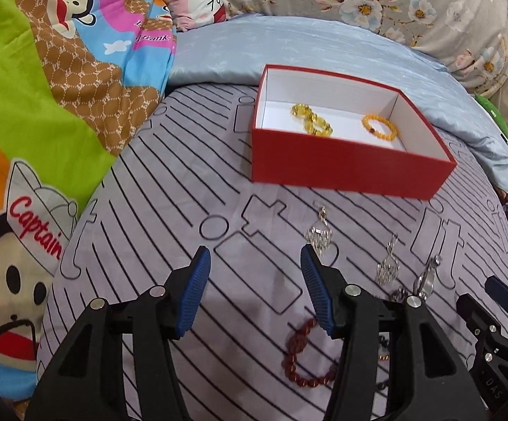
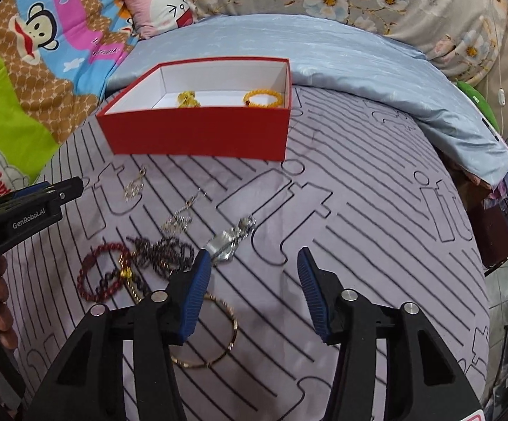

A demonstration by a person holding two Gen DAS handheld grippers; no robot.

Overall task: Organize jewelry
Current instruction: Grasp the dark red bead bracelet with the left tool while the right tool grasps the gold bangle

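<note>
A red box (image 1: 341,166) (image 2: 198,133) with a white inside sits on the striped bedsheet. It holds a yellow bead bracelet (image 1: 312,119) (image 2: 188,99) and an orange bead bracelet (image 1: 380,127) (image 2: 263,99). Loose on the sheet lie silver earrings (image 1: 319,233) (image 2: 134,186), a silver piece (image 2: 231,240), a dark red bead bracelet (image 1: 306,358) (image 2: 101,273), dark beads (image 2: 164,251) and a thin gold bangle (image 2: 215,333). My left gripper (image 1: 255,256) is open and empty above the sheet. My right gripper (image 2: 252,259) is open and empty, just right of the jewelry pile.
A light blue quilt (image 1: 324,49) (image 2: 341,77) lies behind the box. A cartoon monkey blanket (image 1: 43,87) is on the left, with a pink pillow (image 2: 159,7) and floral bedding (image 2: 394,3) at the back. The bed edge drops off at the right (image 2: 492,245).
</note>
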